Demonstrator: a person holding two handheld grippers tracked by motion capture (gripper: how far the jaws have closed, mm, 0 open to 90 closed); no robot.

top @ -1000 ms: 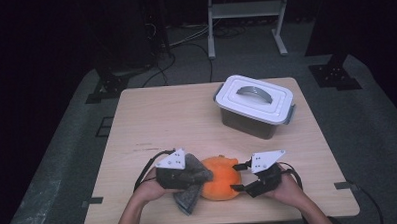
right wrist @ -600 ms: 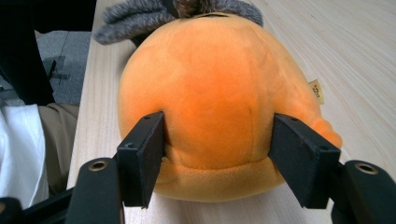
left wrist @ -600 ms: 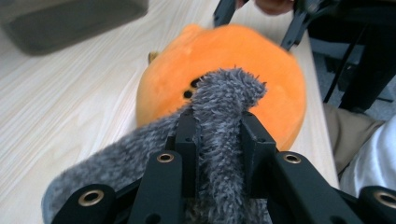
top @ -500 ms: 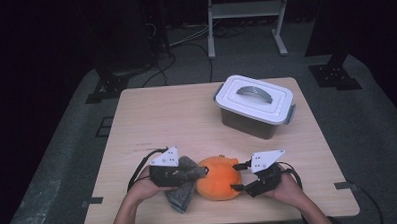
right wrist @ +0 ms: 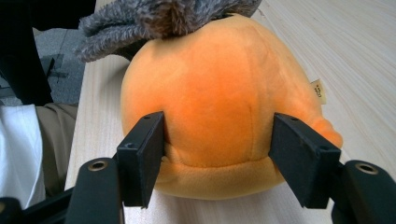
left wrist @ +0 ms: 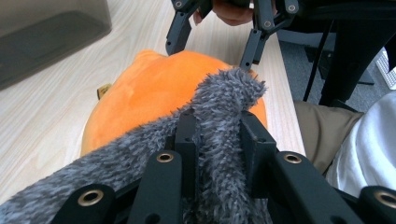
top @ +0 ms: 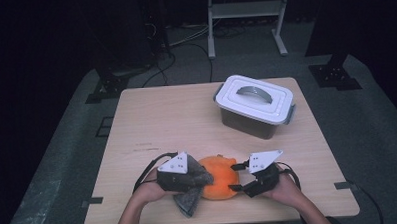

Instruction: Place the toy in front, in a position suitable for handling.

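The orange plush [top: 219, 177] is lying on the tabletop [top: 186, 117], braced by the right gripper [top: 241, 178], jaws wide around it. The left gripper [left wrist: 217, 135], jaws pinching the grey furry cloth [left wrist: 224, 98], is draping it across the plush; keeping the plush pinned should help.

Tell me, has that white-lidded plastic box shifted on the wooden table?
No. The white-lidded plastic box sits at the same spot near the wooden table's far right corner.

Recording lab: dark room, floor cables [top: 184, 40], stands [top: 246, 20]

Plush toy [top: 219, 177] near front table [top: 162, 123] edge; lidded container [top: 255, 105] behind, right.
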